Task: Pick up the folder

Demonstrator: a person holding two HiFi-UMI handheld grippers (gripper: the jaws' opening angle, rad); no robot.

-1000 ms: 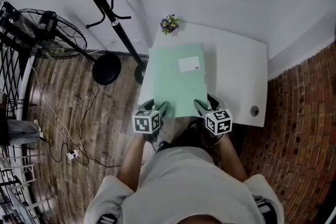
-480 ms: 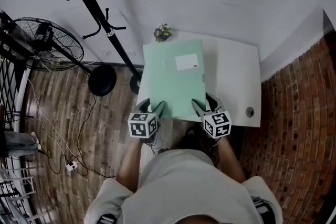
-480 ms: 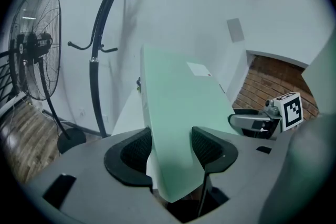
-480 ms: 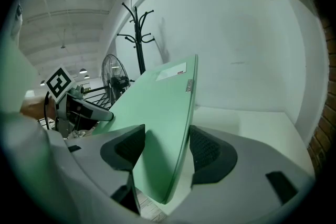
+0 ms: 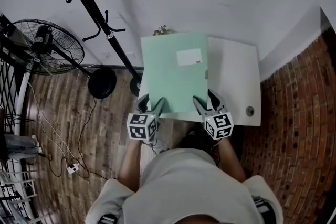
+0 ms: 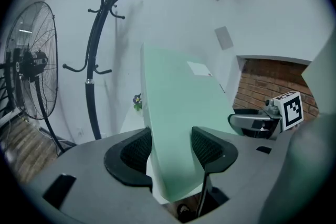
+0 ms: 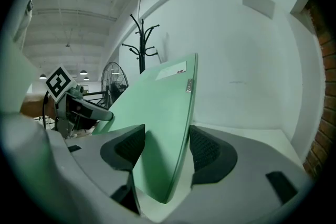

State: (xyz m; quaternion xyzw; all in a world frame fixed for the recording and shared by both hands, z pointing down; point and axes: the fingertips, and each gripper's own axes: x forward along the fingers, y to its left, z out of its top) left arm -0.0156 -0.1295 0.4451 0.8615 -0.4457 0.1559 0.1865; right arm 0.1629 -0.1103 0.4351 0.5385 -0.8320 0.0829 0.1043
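Table (image 5: 236, 81), white, stands against a white wall, with wood-plank floor (image 5: 63, 113) to its left. Coat stand (image 5: 100, 21), black, is just left of the table; a black standing fan (image 5: 50, 47) is further left. Folder (image 5: 173, 73), pale green, sits above the table's left half, tilted with its far edge up. It is held by its two near corners. Left gripper (image 5: 156, 107) has its jaws pinched narrow on the near-left corner, with the folder (image 6: 178, 123) sheet between the pads. Right gripper (image 5: 202, 105) is likewise clamped on the near-right corner, the folder (image 7: 163, 123) edge-on between its pads. White label (image 5: 189, 56) sits on the folder's upper right. Small flower bunch (image 5: 163, 30) peeks out at the folder's far-left corner.
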